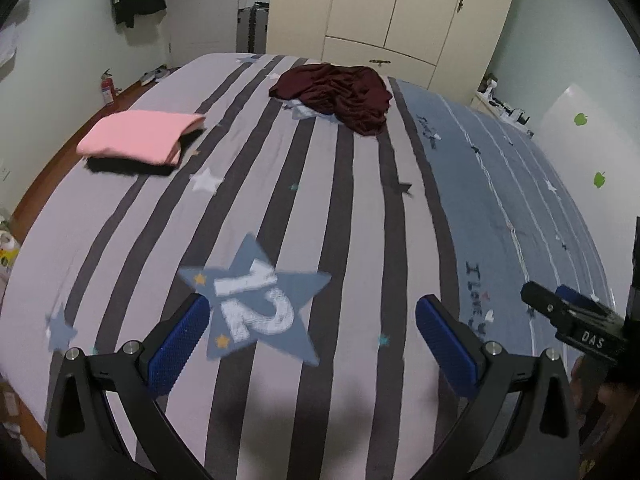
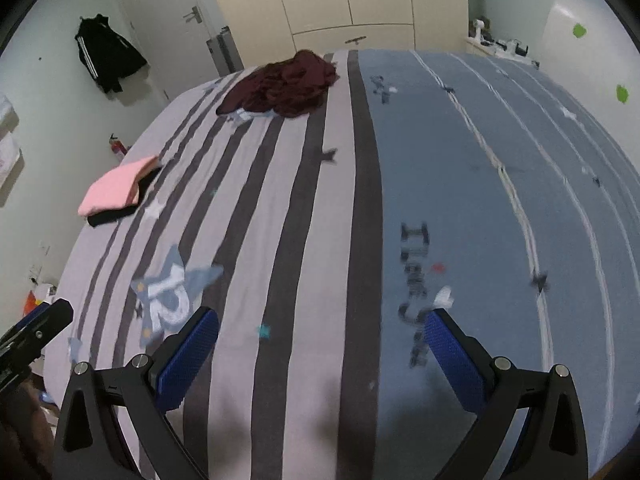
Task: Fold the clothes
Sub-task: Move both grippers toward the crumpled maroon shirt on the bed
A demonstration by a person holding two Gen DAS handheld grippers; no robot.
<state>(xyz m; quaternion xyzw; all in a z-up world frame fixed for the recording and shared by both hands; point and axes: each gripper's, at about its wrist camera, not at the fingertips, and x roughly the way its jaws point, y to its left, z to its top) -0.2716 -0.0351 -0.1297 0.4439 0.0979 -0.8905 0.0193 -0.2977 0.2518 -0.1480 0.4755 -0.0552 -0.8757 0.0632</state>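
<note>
While both claws gape empty, maroon heap point(image 1: 340, 94) far ahead, bed's end.

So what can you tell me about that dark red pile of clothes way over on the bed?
The dark red clothing is a soft, crumpled heap, not folded, full of wrinkles and folds. It lies at the far end of the striped bed cover, close to the cream wardrobe. A bit of light blue and white fabric peeks out from under its near edge. Nothing holds it; both grippers are far from it.

open right gripper point(image 2: 320, 344), maroon garment point(image 2: 280, 88), bed point(image 2: 440, 184)
</note>
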